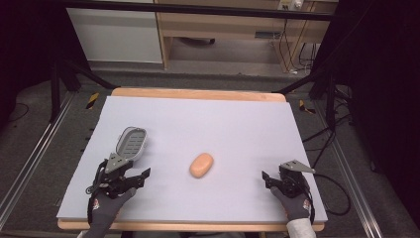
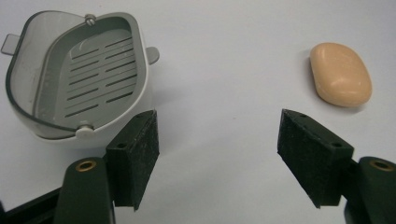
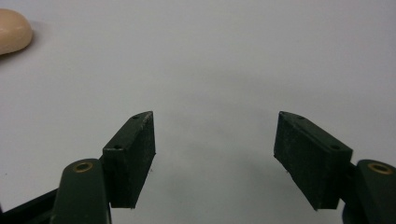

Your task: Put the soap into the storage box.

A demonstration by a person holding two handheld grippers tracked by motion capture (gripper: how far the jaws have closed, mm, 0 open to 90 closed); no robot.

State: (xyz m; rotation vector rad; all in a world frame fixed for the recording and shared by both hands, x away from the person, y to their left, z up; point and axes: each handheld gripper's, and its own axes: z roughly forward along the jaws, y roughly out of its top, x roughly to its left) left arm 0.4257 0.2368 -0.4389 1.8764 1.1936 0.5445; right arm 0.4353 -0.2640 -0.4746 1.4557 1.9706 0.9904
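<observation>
Meanwhile: Soap and Dish Sat Untouched Between Two Open Grippers

Centrally on the pale mat (image 1: 208,124) lay a peach-coloured bar of soap (image 1: 201,164), rounded and smooth, resting flat with nothing touching it. In the left gripper view the same bar (image 2: 341,74) sat ahead and to the right of the jaws, well apart from them. In the right gripper view just its rounded end (image 3: 13,31) showed at the upper left corner.

To the left of the soap, and a little farther from the person, stood a grey soap dish (image 1: 131,143) with a slotted drain tray inside. The left gripper view showed the dish (image 2: 79,79) from close by: an oval shell with a clear rim, a small tab on each side, and rows of slots across its inner tray. Its near edge sat just beyond the tip of the gripper's left jaw; whether the two touched could not be told.

The left gripper (image 1: 136,177) rested low over the mat just behind the dish, held by a gloved hand (image 1: 106,208). Its jaws stood wide apart with bare mat between them. The right gripper (image 1: 271,179) sat near the mat's right edge, well apart from the soap, held by the other gloved hand (image 1: 293,203). Its jaws were likewise spread wide and held nothing.

The mat covered a wooden table (image 1: 198,93) whose edge showed at the far side.
</observation>
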